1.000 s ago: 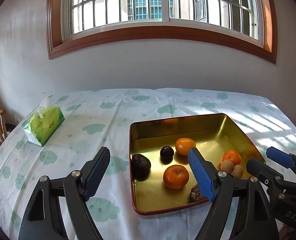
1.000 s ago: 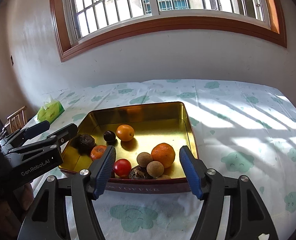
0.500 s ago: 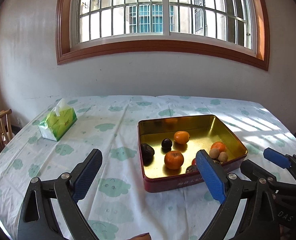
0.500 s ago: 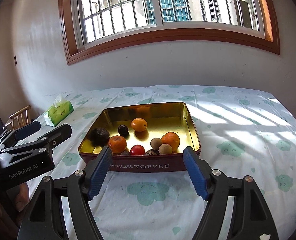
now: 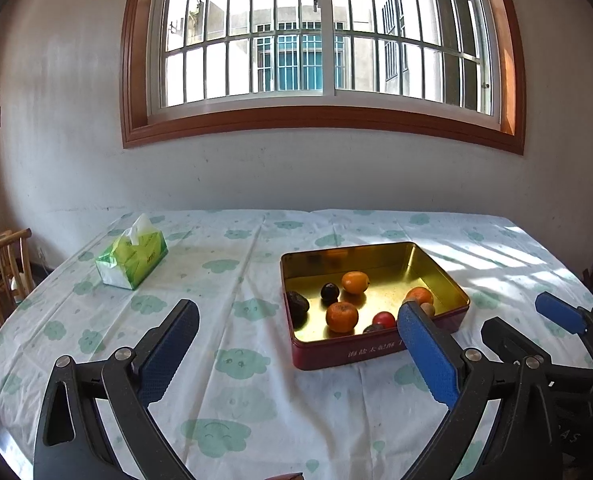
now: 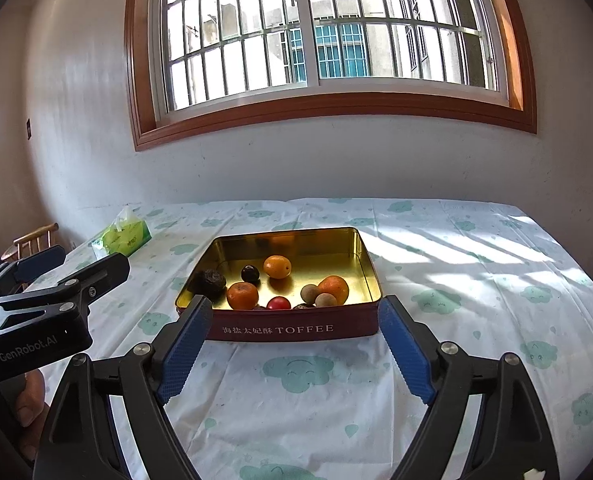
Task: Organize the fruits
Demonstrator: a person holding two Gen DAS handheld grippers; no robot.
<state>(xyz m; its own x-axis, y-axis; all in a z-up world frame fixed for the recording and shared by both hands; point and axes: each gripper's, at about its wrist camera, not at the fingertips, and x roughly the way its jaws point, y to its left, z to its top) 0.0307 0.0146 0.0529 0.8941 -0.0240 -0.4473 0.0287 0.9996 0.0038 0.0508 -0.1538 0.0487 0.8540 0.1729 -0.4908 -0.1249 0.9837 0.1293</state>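
Note:
A red toffee tin with a gold inside sits on the table. It holds several fruits: oranges, a red tomato, a dark plum, a dark wrinkled fruit and small brown round fruits. My left gripper is open and empty, in front of and to the left of the tin. My right gripper is open and empty, just in front of the tin.
A green tissue pack lies at the far left of the cloud-print tablecloth. A wooden chair stands past the table's left edge. A wall with a barred window is behind the table.
Both grippers have pulled back and up from the tin, which now looks smaller and farther. Both stay open and empty. The fruits have not moved.

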